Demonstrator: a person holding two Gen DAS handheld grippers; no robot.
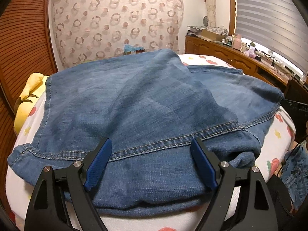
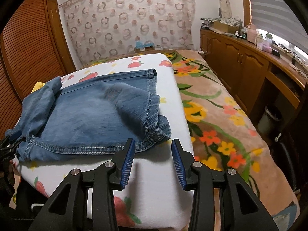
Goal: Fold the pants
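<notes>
Jeans (image 2: 92,115) far flap motion-blurred, yellow plush (image 1: 28,100) mostly hidden behind denim, dresser clutter (image 1: 240,42) too small to ID

From the left wrist we look close and slightly down over the jeans (image 1: 146,104); from the right wrist, farther back. We share jeans, bed (image 2: 169,104) and patterned curtain (image 2: 132,19).

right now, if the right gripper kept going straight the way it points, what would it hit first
Probably the near right corner of the folded jeans. The right gripper is open and empty above the white strawberry-print pad; depth is unclear.
</notes>
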